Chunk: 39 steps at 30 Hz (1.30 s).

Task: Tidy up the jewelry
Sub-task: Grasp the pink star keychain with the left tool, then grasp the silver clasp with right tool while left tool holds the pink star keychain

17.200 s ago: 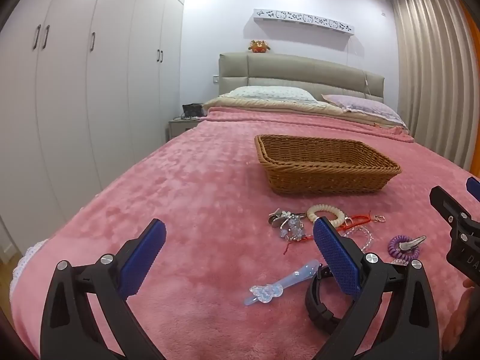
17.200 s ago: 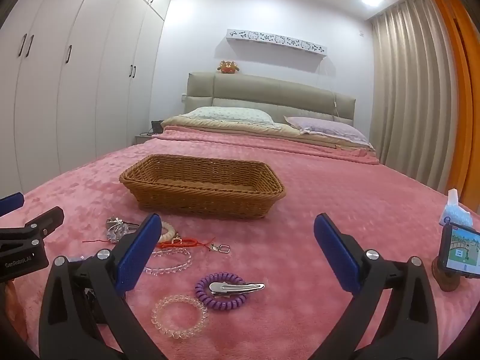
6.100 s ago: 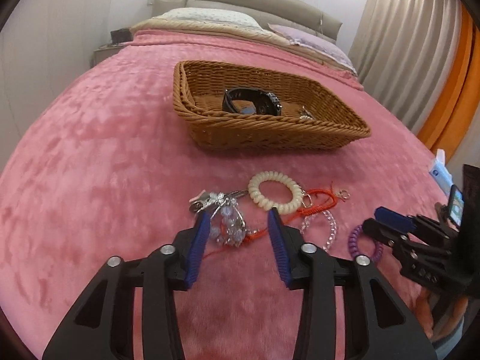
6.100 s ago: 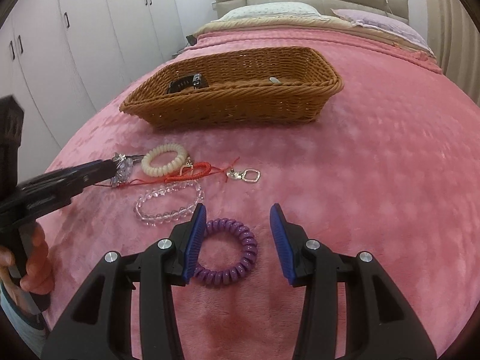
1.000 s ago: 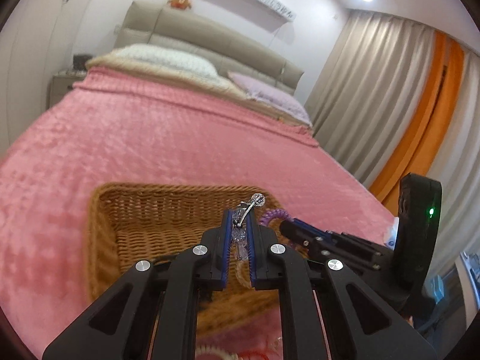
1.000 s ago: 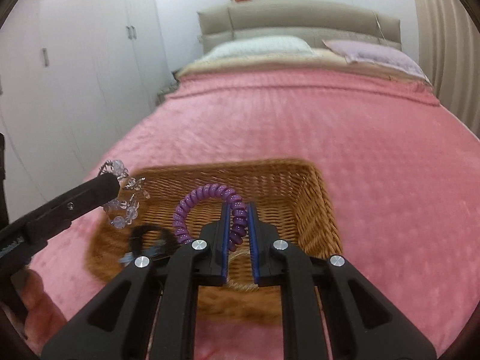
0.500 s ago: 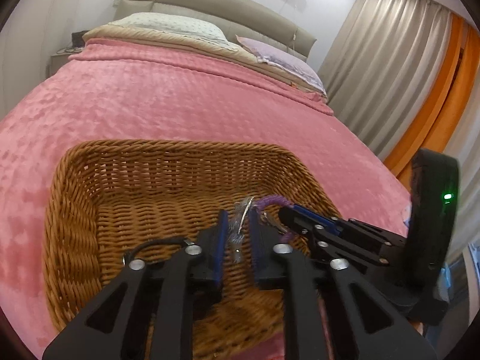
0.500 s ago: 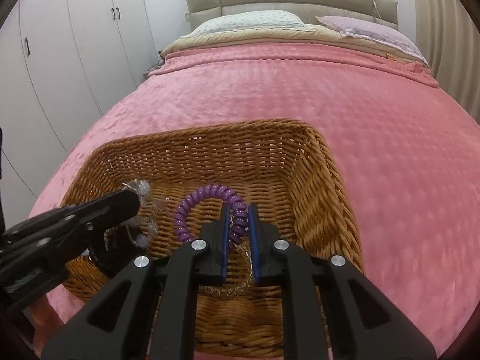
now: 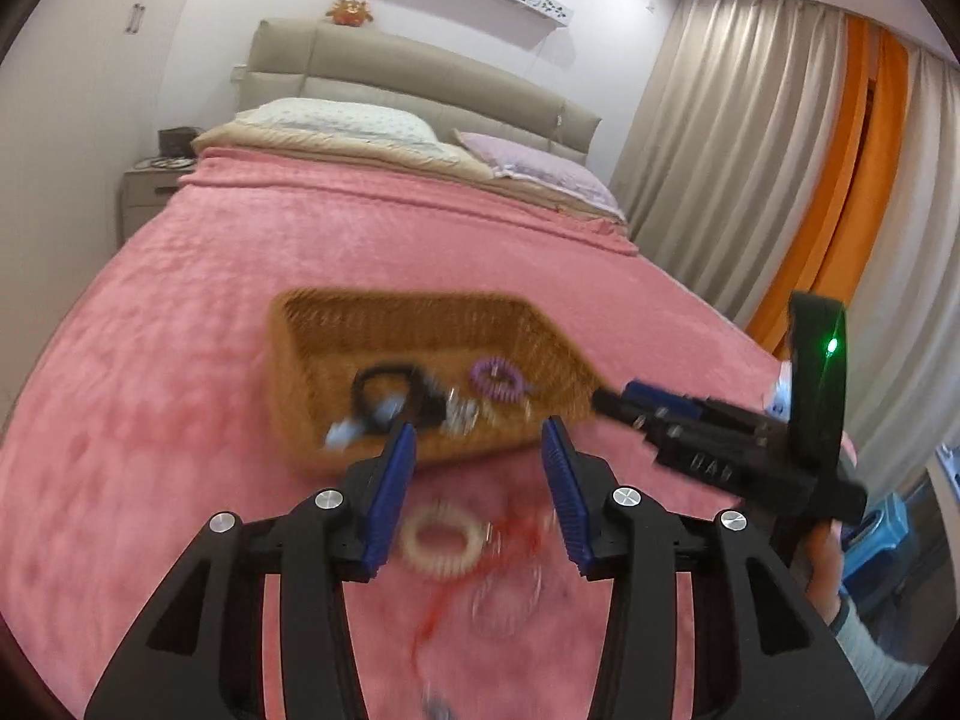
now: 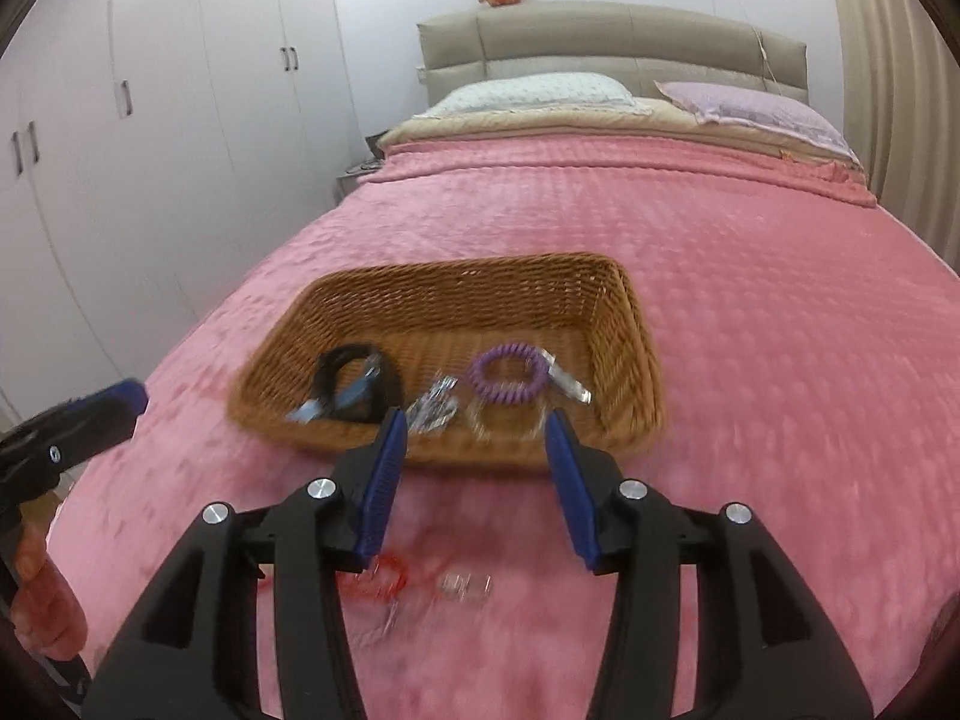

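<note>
A wicker basket (image 9: 312,360) (image 10: 624,330) stands on the pink bed. In it lie a purple coil band (image 9: 497,376) (image 10: 510,382), a crystal charm (image 9: 459,417) (image 10: 433,405), a black watch (image 9: 390,393) (image 10: 354,381) and a blue hair clip (image 10: 336,399). On the blanket in front lie a cream coil band (image 9: 442,543), a red cord (image 9: 510,540) (image 10: 378,582) and a clear bead bracelet (image 9: 507,600). My left gripper (image 9: 477,462) is open and empty, above the cream band. My right gripper (image 10: 474,450) is open and empty, in front of the basket.
Pillows (image 10: 540,93) and a padded headboard (image 9: 420,78) are at the bed's far end. White wardrobes (image 10: 150,120) line the left side, curtains (image 9: 750,150) the right. A nightstand (image 9: 150,192) stands by the headboard. The right gripper's body (image 9: 720,450) shows in the left wrist view.
Both grippers have opened and pulled back from the basket. The crystal charm and the purple coil band now lie in the basket.
</note>
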Each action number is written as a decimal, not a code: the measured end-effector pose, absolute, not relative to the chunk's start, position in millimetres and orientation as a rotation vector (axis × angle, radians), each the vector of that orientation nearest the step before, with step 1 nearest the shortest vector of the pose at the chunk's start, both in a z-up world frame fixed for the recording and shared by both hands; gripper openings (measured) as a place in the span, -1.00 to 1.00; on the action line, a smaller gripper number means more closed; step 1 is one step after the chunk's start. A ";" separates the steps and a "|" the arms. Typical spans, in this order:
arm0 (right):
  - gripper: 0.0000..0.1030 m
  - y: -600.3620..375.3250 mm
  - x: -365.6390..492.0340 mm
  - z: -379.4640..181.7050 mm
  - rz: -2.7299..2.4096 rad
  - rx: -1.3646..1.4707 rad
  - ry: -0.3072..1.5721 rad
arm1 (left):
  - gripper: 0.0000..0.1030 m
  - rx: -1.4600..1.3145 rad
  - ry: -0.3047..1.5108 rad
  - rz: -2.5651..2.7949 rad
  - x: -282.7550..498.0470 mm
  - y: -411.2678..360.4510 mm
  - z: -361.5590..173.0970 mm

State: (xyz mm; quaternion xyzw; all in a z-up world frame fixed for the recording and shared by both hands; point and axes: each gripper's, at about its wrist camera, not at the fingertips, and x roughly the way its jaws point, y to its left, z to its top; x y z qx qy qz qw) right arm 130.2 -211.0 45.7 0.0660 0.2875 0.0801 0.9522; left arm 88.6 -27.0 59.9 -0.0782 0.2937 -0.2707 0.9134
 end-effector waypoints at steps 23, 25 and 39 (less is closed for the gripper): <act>-0.13 -197.2 130.0 -38.5 0.172 0.008 0.799 | -0.24 -0.018 0.835 -0.342 14.7 -36.3 -45.3; -0.13 -190.0 134.3 -41.3 0.186 -0.031 0.812 | -0.35 0.024 0.821 -0.313 13.3 -38.3 -46.1; -0.39 -167.0 145.8 -42.5 0.230 -0.155 0.820 | -0.51 -0.006 0.805 -0.323 15.3 -33.4 -47.8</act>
